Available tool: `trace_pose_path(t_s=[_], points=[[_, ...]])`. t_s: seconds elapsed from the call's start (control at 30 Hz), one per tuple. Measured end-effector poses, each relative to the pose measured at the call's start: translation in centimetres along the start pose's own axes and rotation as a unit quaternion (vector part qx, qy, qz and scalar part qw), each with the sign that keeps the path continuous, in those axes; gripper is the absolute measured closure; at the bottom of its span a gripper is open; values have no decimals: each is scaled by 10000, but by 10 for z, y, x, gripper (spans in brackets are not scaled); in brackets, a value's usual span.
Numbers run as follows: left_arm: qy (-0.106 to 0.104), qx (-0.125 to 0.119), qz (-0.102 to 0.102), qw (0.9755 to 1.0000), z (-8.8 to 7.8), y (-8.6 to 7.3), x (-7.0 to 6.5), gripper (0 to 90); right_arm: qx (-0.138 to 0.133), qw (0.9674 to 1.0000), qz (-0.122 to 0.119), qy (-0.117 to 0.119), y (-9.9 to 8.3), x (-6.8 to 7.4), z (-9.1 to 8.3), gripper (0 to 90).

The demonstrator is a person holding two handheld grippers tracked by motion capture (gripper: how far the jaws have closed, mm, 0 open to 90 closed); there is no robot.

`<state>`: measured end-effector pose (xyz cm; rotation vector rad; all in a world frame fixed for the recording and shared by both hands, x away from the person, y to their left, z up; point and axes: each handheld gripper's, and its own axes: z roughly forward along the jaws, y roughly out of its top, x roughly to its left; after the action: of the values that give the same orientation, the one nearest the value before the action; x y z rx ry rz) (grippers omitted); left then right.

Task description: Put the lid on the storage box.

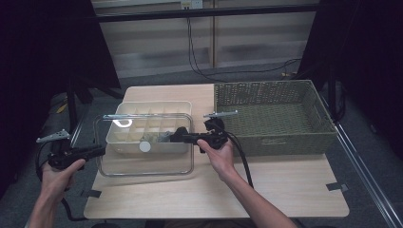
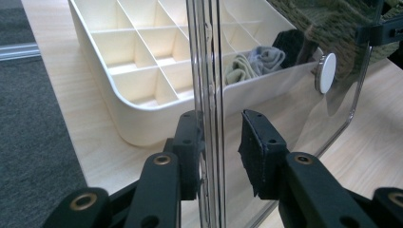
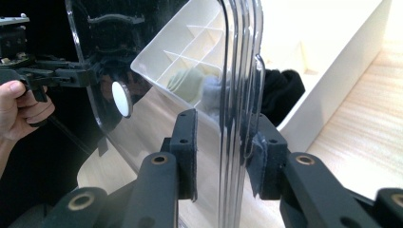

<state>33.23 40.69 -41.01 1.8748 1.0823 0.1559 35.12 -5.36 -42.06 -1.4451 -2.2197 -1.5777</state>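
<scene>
Clear lid [image 1: 142, 166] without readable writing, gripped edgewise by left claw [image 2: 221, 147] and right claw [image 3: 223, 156], over divided tray [image 1: 152, 109].

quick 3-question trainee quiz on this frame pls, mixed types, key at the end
1. True or false: the clear lid lies flat and closed on the cream divided box.
2. Which holds the rolled socks? A) the woven basket B) a front compartment of the cream divided box C) the bare table
3. Fill in: the white round knob sits on the ____.

Key:
1. False: the left gripper and the right gripper each have a side edge of the lid between their jaws, and it is raised off the box.
2. B
3. clear lid
</scene>
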Motion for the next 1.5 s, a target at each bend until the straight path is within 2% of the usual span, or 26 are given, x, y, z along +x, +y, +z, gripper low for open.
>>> trace_pose_path(t_s=[0.4, 0.87, 1.13, 1.33, 1.5], points=[[60, -36, 37, 10000, 5, 12, 4, 685, -59, 9999, -93, -127, 17, -2, 2, 669], [129, -74, 26, 9999, 6, 32, 12, 682, -123, 9998, -111, -143, 38, -4, 6, 667], [167, -33, 61, 9998, 7, 47, 17, 677, -183, 9996, -122, -176, 53, -4, 9, 665], [313, -47, 60, 9995, 7, 58, 18, 670, -199, 9996, -96, -183, 61, -5, 13, 664], [328, -57, 41, 9994, 8, 68, 21, 669, -223, 9995, -93, -197, 73, -6, 15, 662]])
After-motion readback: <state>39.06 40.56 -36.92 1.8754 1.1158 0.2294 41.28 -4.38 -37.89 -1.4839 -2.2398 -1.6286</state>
